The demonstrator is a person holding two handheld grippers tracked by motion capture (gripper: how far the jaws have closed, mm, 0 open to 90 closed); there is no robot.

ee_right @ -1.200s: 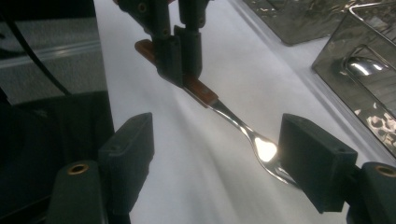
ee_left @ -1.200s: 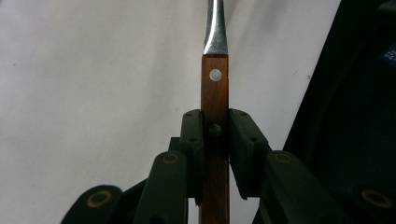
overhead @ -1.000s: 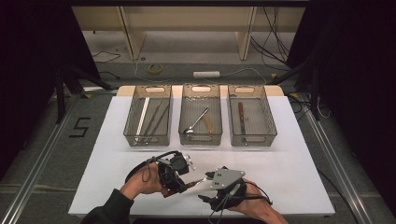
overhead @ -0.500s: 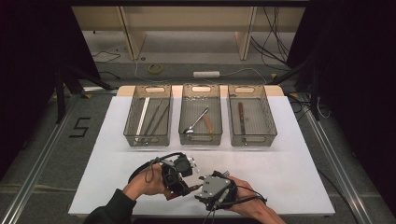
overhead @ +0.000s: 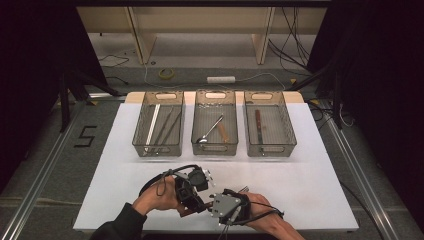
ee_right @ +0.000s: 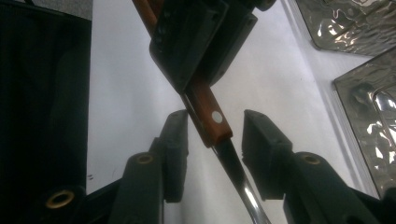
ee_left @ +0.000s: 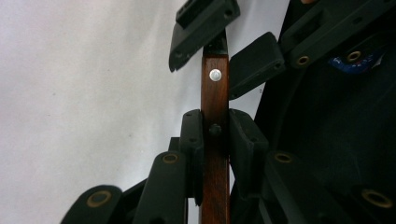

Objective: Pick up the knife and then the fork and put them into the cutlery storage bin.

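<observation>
While left gripper (ee_left: 215, 135) clamps knife (ee_left: 215, 107), right gripper (ee_right: 212, 140) closes.

A white surface (overhead: 320, 185) carries three mesh baskets side by side along its far edge: the left basket (overhead: 141, 136), the middle basket (overhead: 196, 131) and the right basket (overhead: 289, 131).

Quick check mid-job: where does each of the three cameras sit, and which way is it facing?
High view: above the near edge, looking forward and down on the table and three bins; both forearms enter from below.
Left gripper view: on the left gripper, looking along its jaws, shut on the wooden handle.
Right gripper view: on the right gripper, its jaws closing around that handle, not yet pressing.
Shared: both gripper views show the handle and the other gripper.
</observation>
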